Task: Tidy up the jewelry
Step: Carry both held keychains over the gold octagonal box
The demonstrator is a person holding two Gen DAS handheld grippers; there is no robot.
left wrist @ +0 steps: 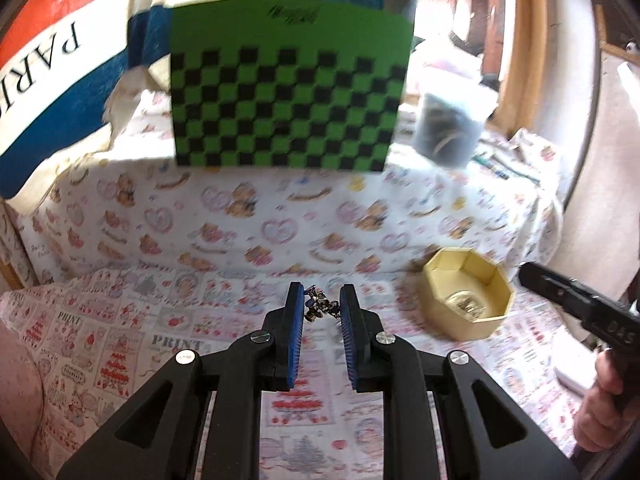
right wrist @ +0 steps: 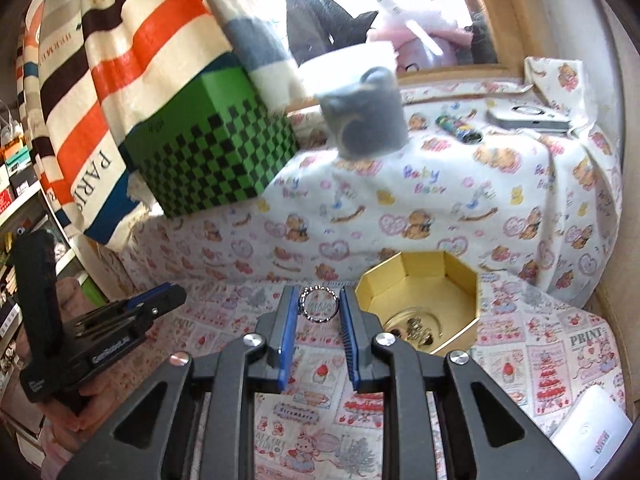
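Observation:
My left gripper [left wrist: 320, 300] is shut on a dark beaded chain piece [left wrist: 320, 307], held above the printed cloth. My right gripper [right wrist: 320, 304] is shut on a sparkly ring-shaped hoop [right wrist: 320, 305] pinched between its blue pads. A yellow octagonal box [left wrist: 466, 292] stands to the right of the left gripper; several jewelry pieces lie in it. In the right wrist view the box [right wrist: 420, 280] is just right of the fingertips, with jewelry [right wrist: 418, 330] on its floor. The left gripper also shows at far left in the right wrist view [right wrist: 160, 300].
A green checkered box [left wrist: 288, 92] stands on a raised, cloth-covered ledge behind, beside a striped tote bag [right wrist: 100, 80]. A grey lidded tub [right wrist: 364, 112], small items and a flat silver device [right wrist: 528, 118] sit on the ledge. A white card [right wrist: 592, 432] lies at the right.

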